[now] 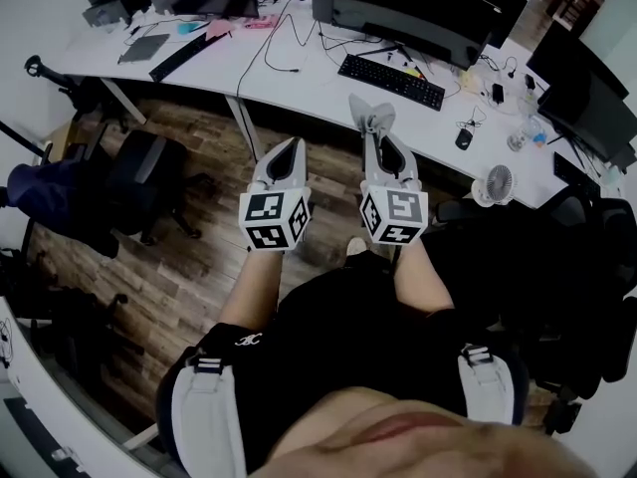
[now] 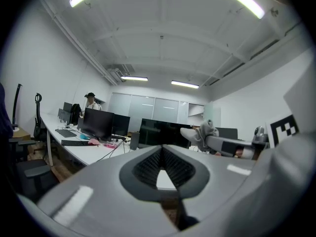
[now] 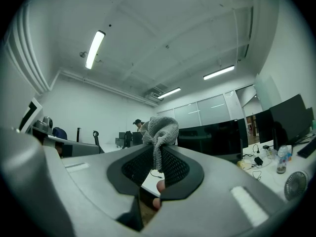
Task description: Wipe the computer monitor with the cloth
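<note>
A wide curved black monitor [image 1: 418, 6] stands on the white desk [image 1: 299, 86] ahead of me, past both grippers. My right gripper [image 1: 374, 129] is held in the air short of the desk's front edge, shut on a grey knitted cloth [image 1: 369, 114] that bunches above its tips. The right gripper view shows the cloth [image 3: 160, 128] pinched between the shut jaws [image 3: 159, 151], with the monitor [image 3: 212, 138] behind. My left gripper [image 1: 294, 147] hovers beside it, shut with nothing in it. In the left gripper view [image 2: 162, 148] the monitor [image 2: 165, 132] lies beyond the tips.
A black keyboard [image 1: 391, 81], a mouse [image 1: 464, 138] and a small white fan [image 1: 498, 182] sit on the desk. More monitors [image 1: 585, 98] stand at the right. Office chairs [image 1: 149, 182] stand on the wood floor at left, another chair [image 1: 562, 267] at right. A person [image 2: 91, 100] stands far back.
</note>
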